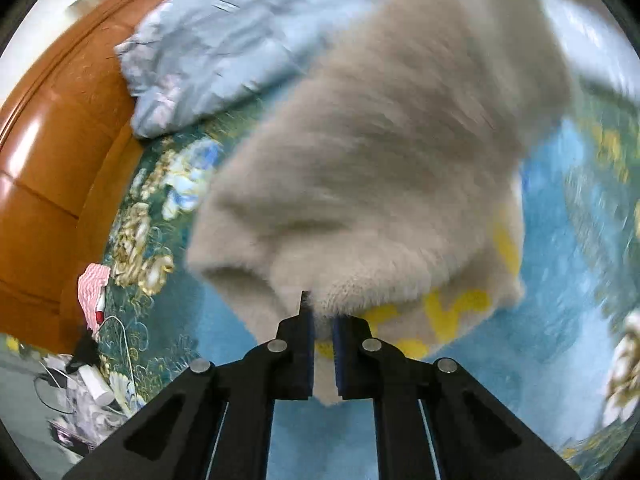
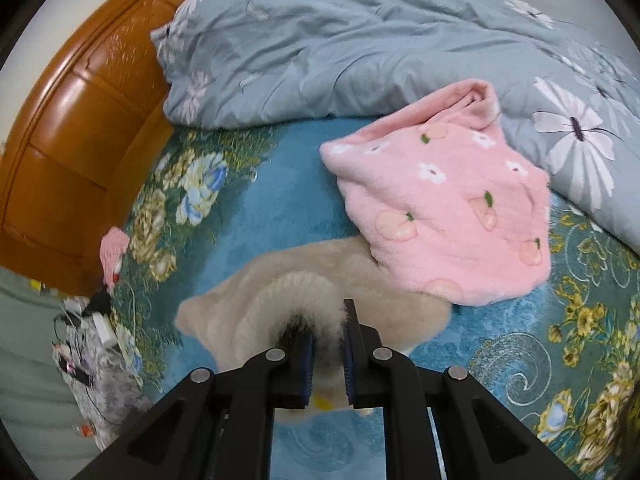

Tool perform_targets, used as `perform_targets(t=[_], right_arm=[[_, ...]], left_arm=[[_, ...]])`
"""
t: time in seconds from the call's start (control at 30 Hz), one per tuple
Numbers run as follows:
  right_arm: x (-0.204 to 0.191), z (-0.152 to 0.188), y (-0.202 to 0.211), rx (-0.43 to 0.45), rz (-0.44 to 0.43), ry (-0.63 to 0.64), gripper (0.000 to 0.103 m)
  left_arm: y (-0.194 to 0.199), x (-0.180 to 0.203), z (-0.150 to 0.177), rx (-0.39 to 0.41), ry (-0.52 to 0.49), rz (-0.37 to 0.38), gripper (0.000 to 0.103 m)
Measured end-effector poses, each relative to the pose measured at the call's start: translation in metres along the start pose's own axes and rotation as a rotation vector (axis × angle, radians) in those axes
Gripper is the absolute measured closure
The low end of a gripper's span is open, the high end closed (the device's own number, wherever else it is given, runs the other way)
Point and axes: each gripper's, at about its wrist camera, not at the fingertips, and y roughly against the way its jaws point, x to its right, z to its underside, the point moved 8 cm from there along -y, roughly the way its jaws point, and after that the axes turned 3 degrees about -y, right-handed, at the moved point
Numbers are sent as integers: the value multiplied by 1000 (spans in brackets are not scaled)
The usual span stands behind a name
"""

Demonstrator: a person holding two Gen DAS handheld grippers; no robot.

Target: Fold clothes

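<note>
Nearest in the left wrist view, the left hand-held gripper [image 1: 323, 334] at the bottom centre has its fingers drawn close together, with only a narrow gap between them, and that gap is filled by a pinched edge of the beige fleece garment [image 1: 372, 152]. From the grip the fabric spreads upward and fills the middle and upper right of the frame, blurred, with yellow marks along its lower right edge. Below and around it lies the blue floral bedspread [image 1: 568, 264]. Further off, at upper left, a pale blue quilt [image 1: 212, 52] is bunched against the orange wooden headboard [image 1: 52, 152].

Similarly, in the right wrist view the right hand-held gripper [image 2: 327, 334] at bottom centre is nearly closed, its fingers clamped on a fluffy fold of the same beige fleece garment [image 2: 280, 292], which lies low on the bedspread [image 2: 264, 200] just beyond the fingertips. Right of centre, a pink towel [image 2: 444, 208] printed with peaches and white flowers overlaps the garment's far right edge. Behind it the quilt [image 2: 360, 40] stretches across the top of the frame, and the headboard [image 2: 72, 120] curves along the left. At lower left, clutter and cables [image 2: 92, 344] sit beside the bed.
</note>
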Motion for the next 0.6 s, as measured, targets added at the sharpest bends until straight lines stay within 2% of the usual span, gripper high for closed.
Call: perform_targets(t=[0.17, 0.37, 0.47, 0.6], right_arm=[[9, -7, 47, 94, -11, -59, 91], [2, -8, 125, 234, -19, -57, 91], [-3, -4, 168, 310, -13, -55, 91], [-7, 9, 222, 387, 1, -37, 91]], left_arm=[[58, -60, -28, 184, 81, 40, 96], [123, -104, -78, 394, 107, 87, 96], [155, -108, -96, 468, 113, 151, 96], [200, -108, -95, 532, 96, 303, 97]])
